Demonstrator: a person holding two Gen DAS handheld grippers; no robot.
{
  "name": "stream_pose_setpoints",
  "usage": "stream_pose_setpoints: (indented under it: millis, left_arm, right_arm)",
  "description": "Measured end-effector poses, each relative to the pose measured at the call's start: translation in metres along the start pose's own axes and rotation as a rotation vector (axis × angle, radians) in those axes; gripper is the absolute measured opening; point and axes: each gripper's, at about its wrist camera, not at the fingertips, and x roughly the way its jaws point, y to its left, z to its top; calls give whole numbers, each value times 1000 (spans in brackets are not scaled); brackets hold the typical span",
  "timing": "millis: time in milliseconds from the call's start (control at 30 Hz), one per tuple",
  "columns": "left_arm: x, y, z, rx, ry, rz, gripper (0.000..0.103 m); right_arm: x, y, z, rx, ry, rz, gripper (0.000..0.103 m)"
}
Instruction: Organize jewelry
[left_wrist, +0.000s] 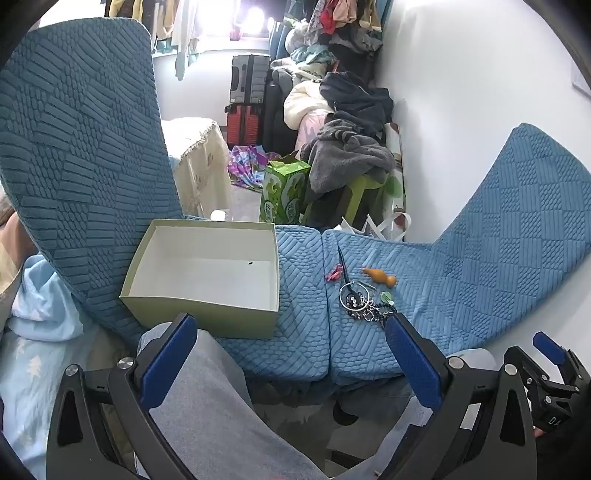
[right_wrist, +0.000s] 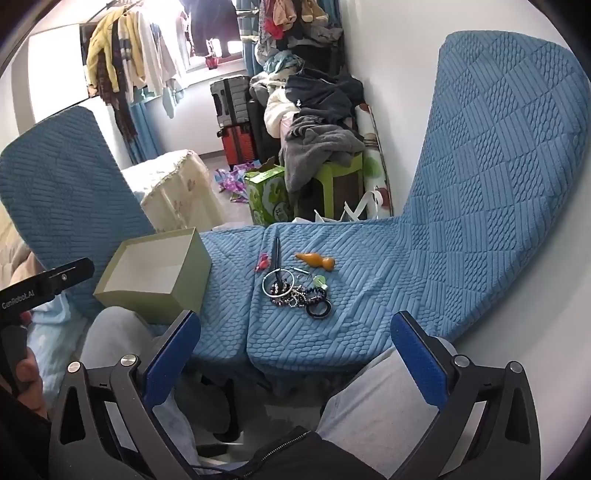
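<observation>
Right wrist: "GenRobot.AI" lettering on left tool (right_wrist: 291, 354) body

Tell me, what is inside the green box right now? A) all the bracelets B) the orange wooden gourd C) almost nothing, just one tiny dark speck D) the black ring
C: the green box shows a bare white floor with one tiny dark speck, while the bracelets lie on the blue cushion.
</observation>
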Motion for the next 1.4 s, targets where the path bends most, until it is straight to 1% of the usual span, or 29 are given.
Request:
stream_pose_setpoints:
  millis: [167,333,833,1000,1133,1333,1400]
  left_arm:
    - [-3,-1,-2,10,-19,6,102]
    - [-4,-1,-2,12,-16,-2,102]
    - [-4,-3,-2,17,-16,9,102]
    - [-3,-4,-2,19,-15,11,102]
    - [-1,-5,-3,24,-9,8,102]
    - [-3,-7,-5,36,-28,8,102]
    - [-1,-7,-4,33,-20,4,102]
  right_arm:
    - [2,1,3,0,1,6,103]
    - [5,4,3,-14,3,7,103]
    - [12,-2,1,-17,12,-3,103]
    - [16,-4,-2,-21,31,-2,103]
    - [16,-4,-3,-19,29,-8,103]
    - [14,-5,-3,-14,16,-18,103]
    - [13,-5,-3,-11,11,-17,103]
